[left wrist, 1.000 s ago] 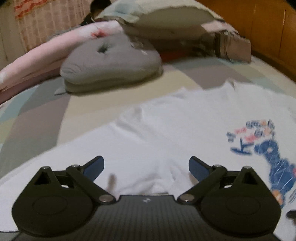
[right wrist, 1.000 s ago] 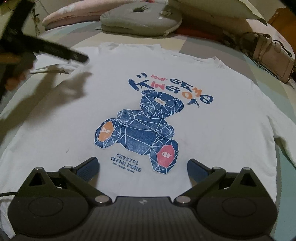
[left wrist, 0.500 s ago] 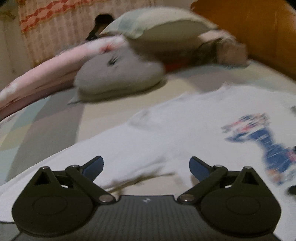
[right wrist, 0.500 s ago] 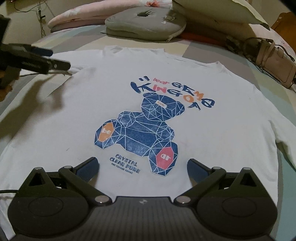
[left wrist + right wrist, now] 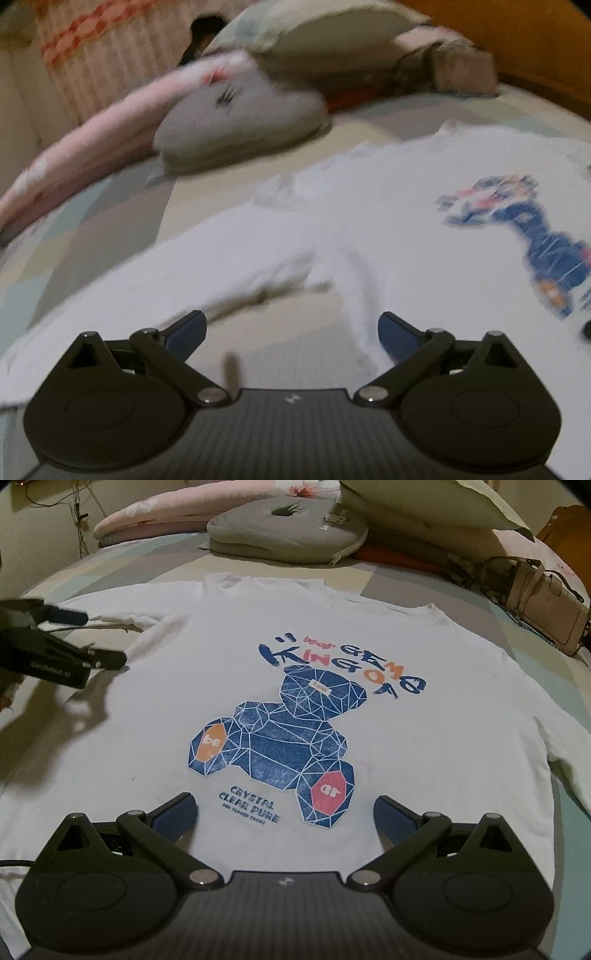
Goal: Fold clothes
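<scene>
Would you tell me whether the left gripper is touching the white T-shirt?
Cannot tell: in the right wrist view the left gripper overlaps the T-shirt above its own shadow.

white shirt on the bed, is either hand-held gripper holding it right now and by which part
Nothing is held. The left hand-held gripper is open above the left sleeve, and the right hand-held gripper is open over the hem of the white shirt.

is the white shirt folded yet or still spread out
Spread out. The white shirt lies flat on the bed, print side up, whole bear print showing, collar and both sleeves out. No fold visible.
</scene>
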Demonstrator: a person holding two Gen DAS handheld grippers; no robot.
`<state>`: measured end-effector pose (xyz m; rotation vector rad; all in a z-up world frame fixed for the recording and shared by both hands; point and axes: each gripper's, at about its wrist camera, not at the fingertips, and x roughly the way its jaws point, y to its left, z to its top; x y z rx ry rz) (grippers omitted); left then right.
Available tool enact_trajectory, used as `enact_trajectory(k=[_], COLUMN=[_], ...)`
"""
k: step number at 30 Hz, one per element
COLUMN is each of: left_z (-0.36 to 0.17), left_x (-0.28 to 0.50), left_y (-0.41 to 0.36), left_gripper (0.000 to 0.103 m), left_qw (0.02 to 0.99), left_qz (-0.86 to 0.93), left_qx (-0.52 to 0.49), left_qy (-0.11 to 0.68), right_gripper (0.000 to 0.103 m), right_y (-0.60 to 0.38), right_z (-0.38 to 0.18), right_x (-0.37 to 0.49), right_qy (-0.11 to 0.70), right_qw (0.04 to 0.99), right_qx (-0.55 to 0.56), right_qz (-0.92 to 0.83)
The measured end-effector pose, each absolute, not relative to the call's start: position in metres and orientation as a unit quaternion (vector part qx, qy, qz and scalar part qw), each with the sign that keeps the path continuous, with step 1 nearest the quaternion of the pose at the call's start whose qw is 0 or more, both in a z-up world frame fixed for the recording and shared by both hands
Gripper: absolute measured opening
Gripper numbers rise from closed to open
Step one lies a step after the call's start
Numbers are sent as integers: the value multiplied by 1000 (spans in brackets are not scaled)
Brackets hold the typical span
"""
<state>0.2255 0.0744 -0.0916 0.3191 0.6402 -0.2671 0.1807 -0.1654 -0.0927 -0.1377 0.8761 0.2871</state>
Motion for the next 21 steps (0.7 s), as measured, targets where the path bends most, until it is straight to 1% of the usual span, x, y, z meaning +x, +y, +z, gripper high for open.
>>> enact_trajectory(k=[3,7,11,17,19,21], left_z=[-84,-99,-114,-82,-74,-73], left_x=[228,243,248,225,209,191], left_y=[55,39,42,36,26,16], left_gripper=[99,99,98,98,99,99], left_qw=[924,892,895,906,900,894], left_qz=[-216,-288,-237,-222,-238,-245], left_qx=[95,15,46,47,61,83], left_qy=[300,348,375,358,359,366], right_gripper=[103,103,103,103,103,103], right_y=[-165,-171,-197,-242,-245,-243], right_z=[-93,-89,-77,-63,-66,-70], right_x=[181,179,167,148,141,130], right_qy=[422,427,426,422,431,434], right_qw=[894,892,896,902,899,897], right_qx=[-66,-60,-43,-1,11,-1], right_qz=[138,137,121,87,84,85])
